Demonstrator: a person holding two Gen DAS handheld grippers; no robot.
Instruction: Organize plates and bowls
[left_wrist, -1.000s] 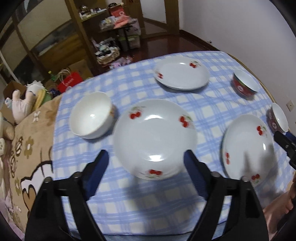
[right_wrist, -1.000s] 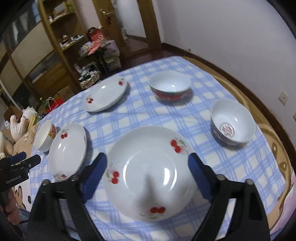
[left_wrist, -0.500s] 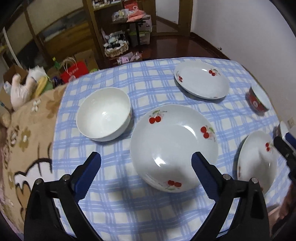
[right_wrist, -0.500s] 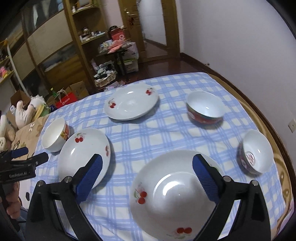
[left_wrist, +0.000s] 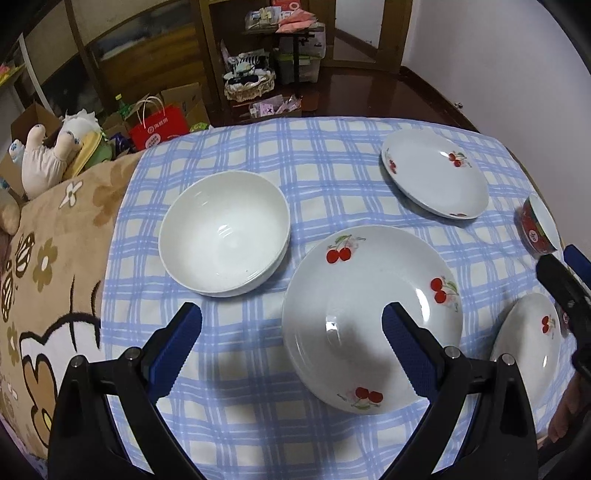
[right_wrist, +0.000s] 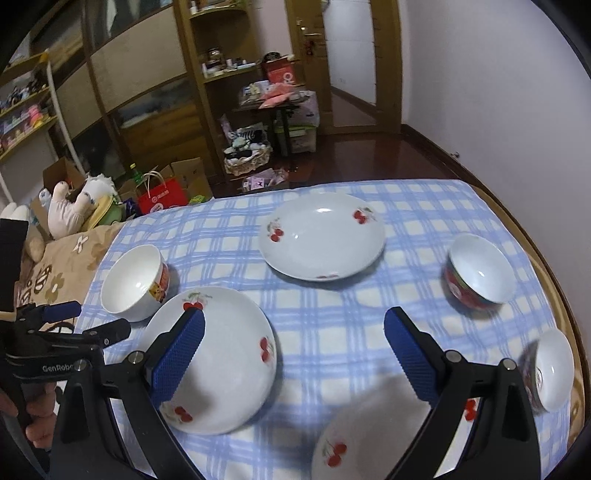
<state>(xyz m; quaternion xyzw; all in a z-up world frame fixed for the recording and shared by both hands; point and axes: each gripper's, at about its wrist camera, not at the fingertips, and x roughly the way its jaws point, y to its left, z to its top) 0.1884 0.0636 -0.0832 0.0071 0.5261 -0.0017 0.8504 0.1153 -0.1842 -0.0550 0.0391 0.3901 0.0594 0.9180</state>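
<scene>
Tablecloth (left_wrist: 332, 177) in blue check covers a round table, holding three cherry plates and four bowls. Left gripper (left_wrist: 291, 325) hangs with jaws apart over the nearest plate (left_wrist: 369, 317), white bowl (left_wrist: 225, 232) to its left. Only the right view shows the far-right small bowl (right_wrist: 554, 369). Right gripper (right_wrist: 293, 332) also gapes, holding nothing. Cluttered shelves (right_wrist: 221, 74) stand beyond
</scene>
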